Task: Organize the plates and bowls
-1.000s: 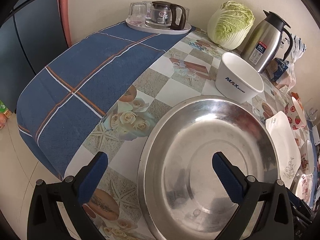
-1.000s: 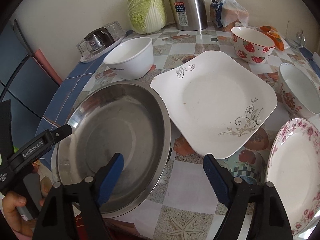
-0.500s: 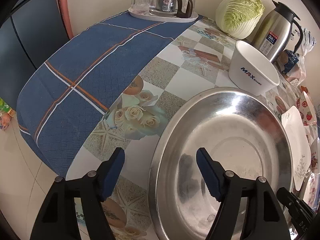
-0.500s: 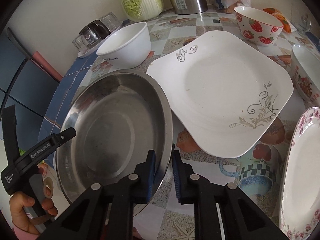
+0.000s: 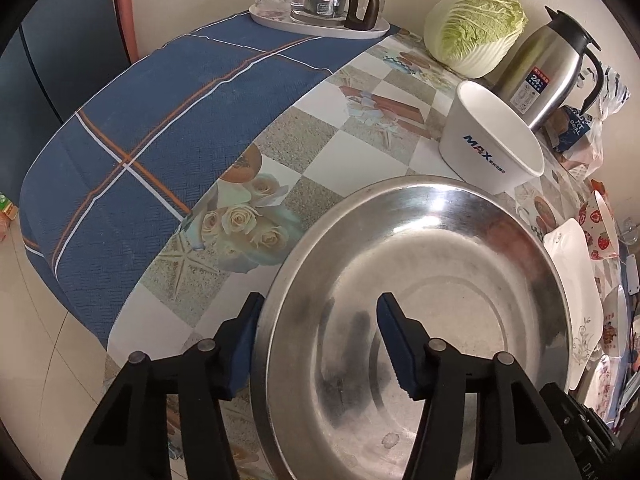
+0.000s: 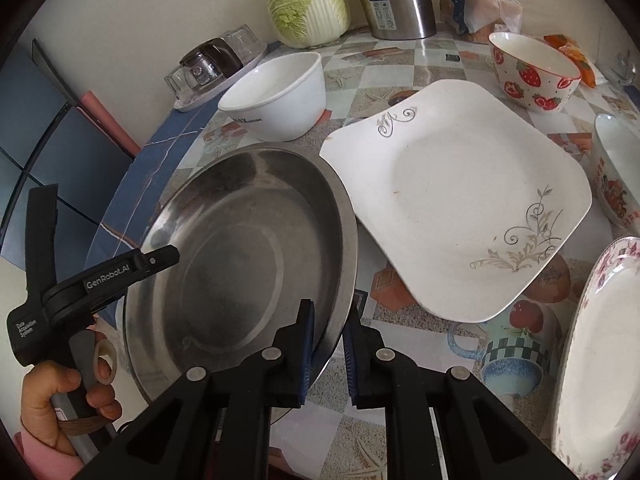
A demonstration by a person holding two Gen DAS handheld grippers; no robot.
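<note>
gripping the near rim of the steel basin (image 6: pixel 248 248), the right gripper (image 6: pixel 329 354) has its fingers pressed together on that thin metal edge, one blue pad inside the basin and one outside. the left gripper (image 5: pixel 318 344) straddles the basin's opposite rim, one finger outside the wall and one over the inside; its fingers are closing, and the inner pad stands clear of the metal, so there is no pinch on that side. a hand (image 6: pixel 60 400) holds the left gripper's handle just past the basin's left edge in the right wrist view.

the basin sits on the counter (image 5: pixel 360 148), on the checked cloth close to the counter's edge. behind the basin stands a white bowl (image 6: pixel 276 98), near its far rim. right of the basin lies a square white plate (image 6: pixel 460 200) with grey scrollwork, its edge just beside the basin's rim. beyond that plate is a strawberry bowl (image 6: pixel 532 70), and farther right of the basin a floral-rimmed plate (image 6: pixel 596 352). far behind the basin, by the wall, stand a cabbage (image 5: pixel 474 26), a steel flask (image 5: pixel 548 68) and a tray of glassware (image 5: pixel 320 28).
</note>
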